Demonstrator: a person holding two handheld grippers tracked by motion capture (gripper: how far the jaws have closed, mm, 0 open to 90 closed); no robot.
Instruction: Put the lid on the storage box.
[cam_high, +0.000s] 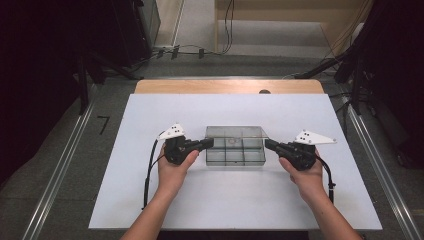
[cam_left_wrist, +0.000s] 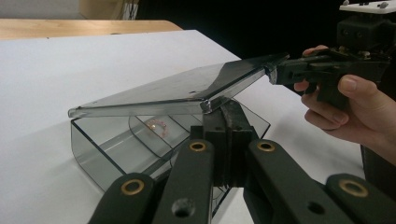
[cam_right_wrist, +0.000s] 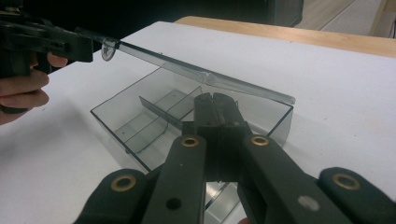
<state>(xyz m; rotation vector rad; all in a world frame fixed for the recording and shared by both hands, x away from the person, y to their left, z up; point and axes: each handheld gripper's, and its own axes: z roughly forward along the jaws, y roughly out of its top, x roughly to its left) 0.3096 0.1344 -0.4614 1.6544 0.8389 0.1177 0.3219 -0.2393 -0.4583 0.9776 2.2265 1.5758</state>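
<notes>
We hold a clear, smoky plastic box (cam_high: 235, 150) between our two grippers, and its long side runs from one set of jaws to the other. The box sits on the white desk (cam_high: 150, 200). Its flat lid (cam_left_wrist: 187, 88) is lifted up and tilted, open like a mouth. Our left gripper (cam_high: 206, 143) has its jaws pressed together, pinching one end of the lid's edge. Our right gripper (cam_high: 270, 145) has its jaws pressed together too, pinching the other end of the lid. The box is smooth and shiny, with round corners and thin walls inside that cut it into small rooms. In one room, just past the left jaws, lies a tiny pinkish thing (cam_left_wrist: 156, 126), too small to make out. The black jaws hide the near part of the box in both gripper views.
</notes>
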